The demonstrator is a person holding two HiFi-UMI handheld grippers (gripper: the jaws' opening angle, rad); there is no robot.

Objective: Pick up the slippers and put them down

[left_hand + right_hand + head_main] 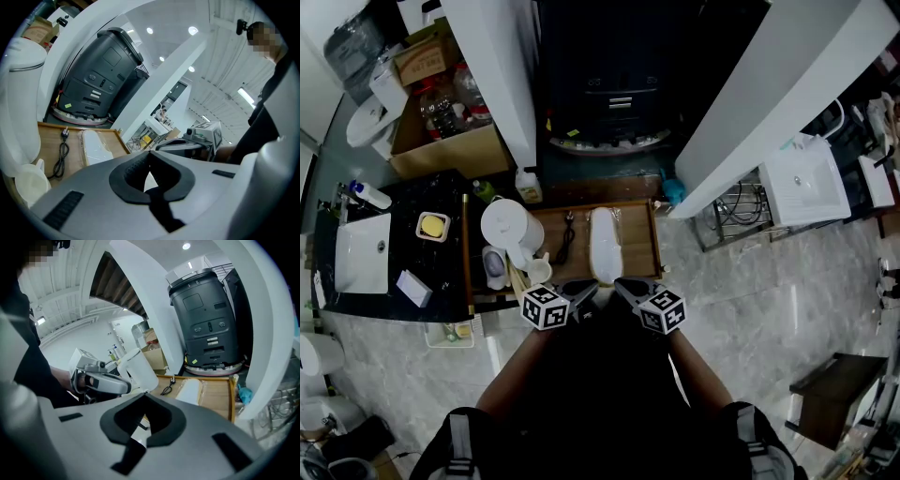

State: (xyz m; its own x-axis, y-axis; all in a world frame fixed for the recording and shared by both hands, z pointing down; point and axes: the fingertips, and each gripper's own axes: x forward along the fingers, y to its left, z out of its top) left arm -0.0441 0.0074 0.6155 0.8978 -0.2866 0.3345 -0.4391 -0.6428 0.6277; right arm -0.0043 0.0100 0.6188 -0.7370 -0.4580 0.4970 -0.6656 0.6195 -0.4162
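Forearms and two marker cubes fill the lower middle of the head view, where the left gripper [585, 290] and right gripper [624, 285] point at the near edge of a wooden tray [645, 236]. On the tray lie the slippers [605, 244], one white packet in clear wrap, untouched, with one black cord [567, 241] beside them and one white kettle [510, 228] at the tray's left end. Only this view shows the two sinks [364, 253], at far left and upper right.

Up close in the left gripper view, the left gripper [150, 158] has its jaws pressed together on nothing. The slippers [98, 145] lie at lower left, and the right gripper [180, 145] shows at right centre.

From the right gripper view, the right gripper [143, 398] is likewise closed and empty. It alone shows a blue cloth [243, 394] beside the tray, right of the slippers [192, 390].
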